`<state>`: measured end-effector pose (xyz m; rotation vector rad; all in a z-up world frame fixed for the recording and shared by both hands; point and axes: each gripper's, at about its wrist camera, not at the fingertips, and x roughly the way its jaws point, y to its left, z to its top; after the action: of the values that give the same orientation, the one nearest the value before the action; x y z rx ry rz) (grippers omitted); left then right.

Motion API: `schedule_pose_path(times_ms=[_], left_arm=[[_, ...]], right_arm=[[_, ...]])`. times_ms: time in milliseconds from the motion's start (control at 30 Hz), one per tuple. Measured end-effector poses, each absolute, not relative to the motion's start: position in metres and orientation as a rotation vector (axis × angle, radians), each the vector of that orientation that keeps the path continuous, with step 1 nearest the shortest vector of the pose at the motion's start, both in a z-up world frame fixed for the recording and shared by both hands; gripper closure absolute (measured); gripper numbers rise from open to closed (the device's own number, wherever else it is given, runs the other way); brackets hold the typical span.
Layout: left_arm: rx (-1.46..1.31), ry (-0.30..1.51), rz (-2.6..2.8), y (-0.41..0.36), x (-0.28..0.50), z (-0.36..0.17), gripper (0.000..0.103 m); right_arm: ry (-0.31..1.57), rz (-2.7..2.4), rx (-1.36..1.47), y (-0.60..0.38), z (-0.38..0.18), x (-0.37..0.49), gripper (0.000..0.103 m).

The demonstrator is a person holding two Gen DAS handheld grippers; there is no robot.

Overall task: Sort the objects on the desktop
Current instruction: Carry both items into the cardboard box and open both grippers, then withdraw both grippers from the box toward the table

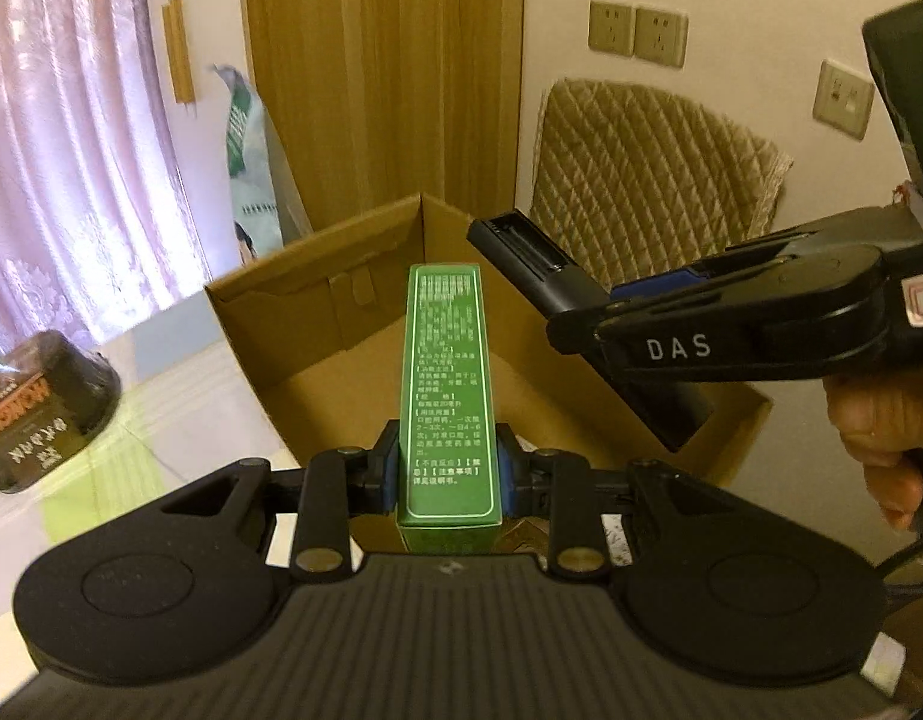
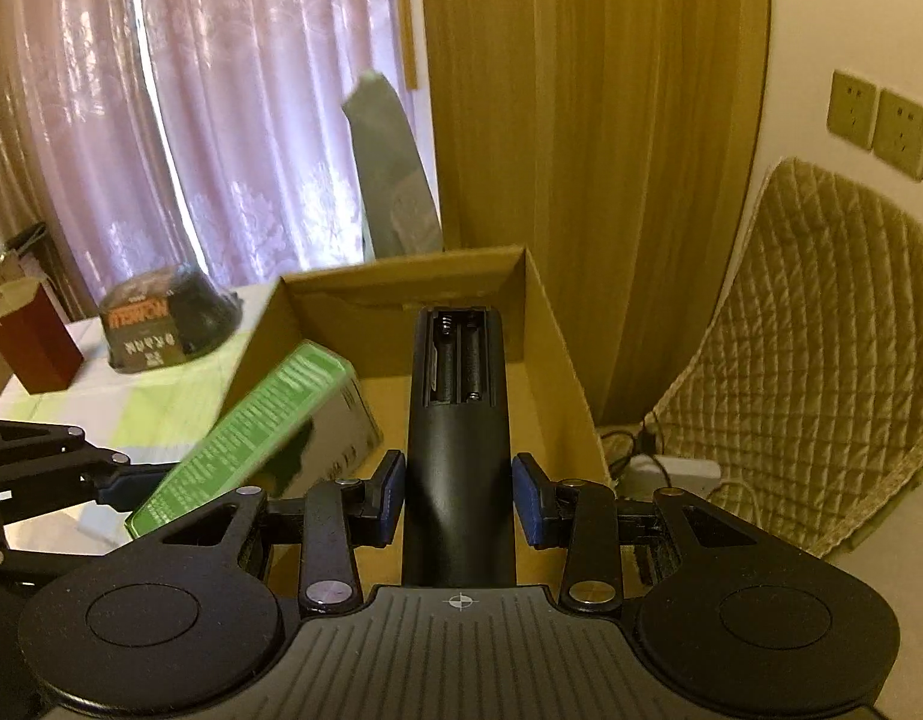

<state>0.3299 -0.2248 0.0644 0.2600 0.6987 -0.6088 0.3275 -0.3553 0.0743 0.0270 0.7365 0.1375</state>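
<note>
Left claw (image 1: 446, 468) clenched on green box (image 1: 448, 384), box held over carton (image 1: 317, 324). Right claw (image 2: 459, 498) grips black remote (image 2: 458, 420), battery bay exposed, above carton too. Bowl (image 1: 44, 402) on worktop (image 1: 161, 408) left of carton.

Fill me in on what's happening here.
A person is sorting items into an open cardboard box. The left gripper is shut on a green carton, the right gripper on a black remote with its battery bay uncovered. Both are held over the box, neither released. A dark bowl-shaped package sits on the table.
</note>
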Motion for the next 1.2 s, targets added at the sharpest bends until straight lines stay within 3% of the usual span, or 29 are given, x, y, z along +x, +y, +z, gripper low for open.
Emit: schedule_pose_path(times_ms=[133, 233, 733, 1200], left_arm=[[0.261, 0.713, -0.611, -0.227, 0.338, 0.05, 0.077], [0.261, 0.692, -0.606, -0.223, 0.341, 0.048, 0.071], [0.235, 0.635, -0.55, -0.177, 0.326, 0.067, 0.068], [0.187, 0.655, -0.487, -0.123, 0.292, 0.07, 0.064]], right_arm=[[0.764, 0.137, 0.03, -0.36, 0.057, 0.34, 0.066], [0.782, 0.134, 0.039, -0.363, 0.046, 0.344, 0.066], [0.83, 0.175, 0.034, -0.344, 0.026, 0.36, 0.066], [0.768, 0.206, 0.123, -0.34, 0.045, 0.347, 0.066]])
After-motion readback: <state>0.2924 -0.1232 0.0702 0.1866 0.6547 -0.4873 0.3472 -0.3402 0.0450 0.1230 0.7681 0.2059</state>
